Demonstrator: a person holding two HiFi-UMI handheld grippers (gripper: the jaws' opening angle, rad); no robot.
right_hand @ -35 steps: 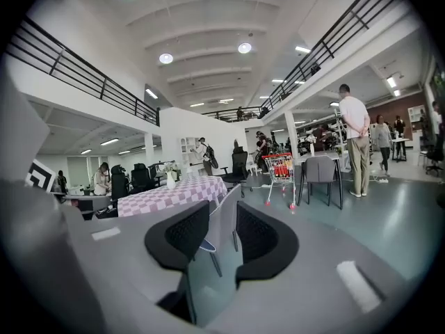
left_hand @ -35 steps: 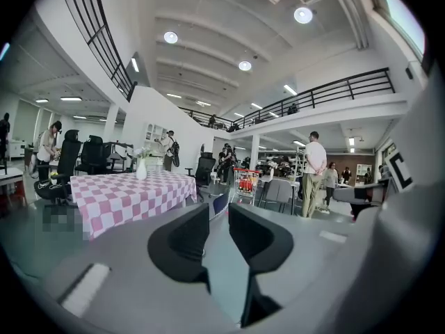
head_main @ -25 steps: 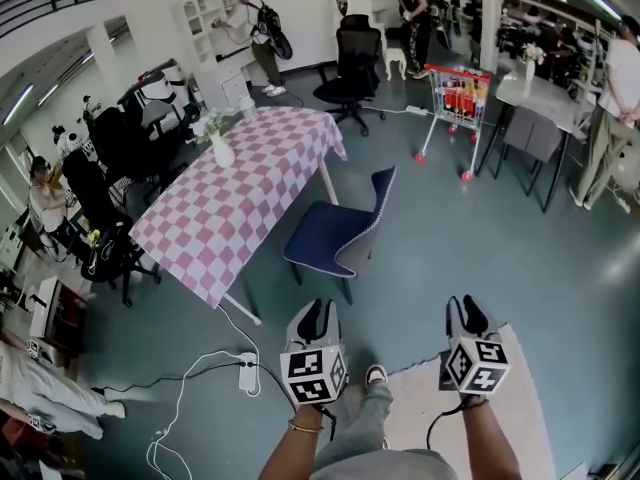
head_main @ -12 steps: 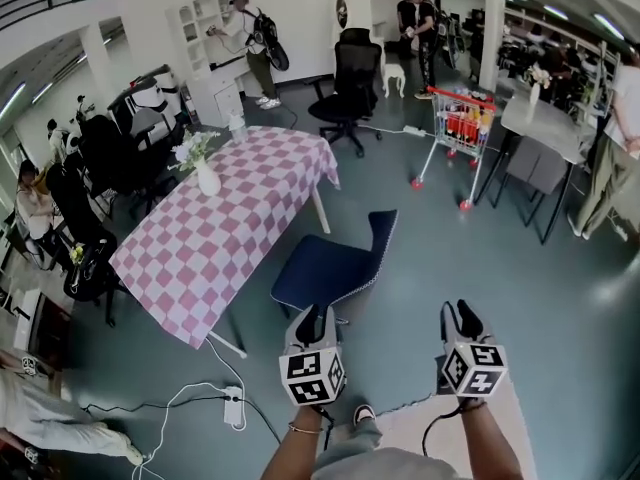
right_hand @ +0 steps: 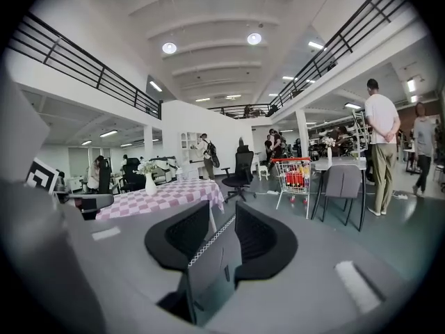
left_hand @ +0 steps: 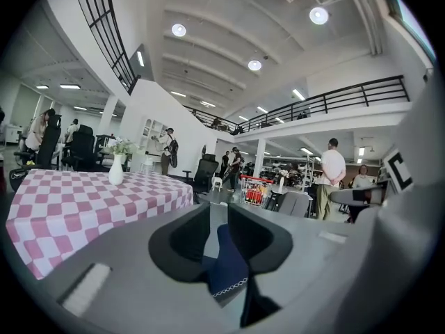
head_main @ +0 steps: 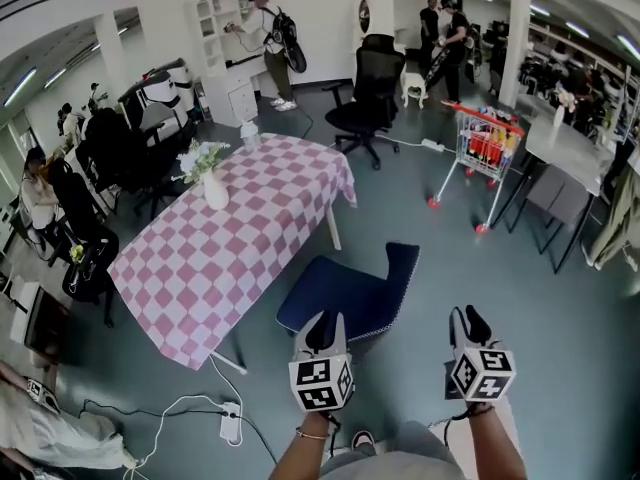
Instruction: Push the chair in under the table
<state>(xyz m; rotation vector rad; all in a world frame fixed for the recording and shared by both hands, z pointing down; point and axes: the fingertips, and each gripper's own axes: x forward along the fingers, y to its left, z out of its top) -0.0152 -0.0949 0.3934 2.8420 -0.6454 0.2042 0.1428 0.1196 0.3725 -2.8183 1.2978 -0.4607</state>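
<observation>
Left hand-held gripper (head_main: 321, 326) hides part of the chair (head_main: 345, 288) (head view).

Left gripper (head_main: 322, 322) and right gripper (head_main: 470, 318) look alike: grey shells, black fingers (left_hand: 186, 239); behind the fingers each bears a cube (head_main: 321, 384) of black-and-white square markers; a black cable (head_main: 444, 427) trails behind the right one; thin bracelet (head_main: 311, 434) on the left wrist; grey trousers (head_main: 400, 463); dark, pale-soled shoe (head_main: 362, 438).

Matt cloth chair (head_main: 345, 296); smooth cloth tablecloth (head_main: 240, 233)
</observation>
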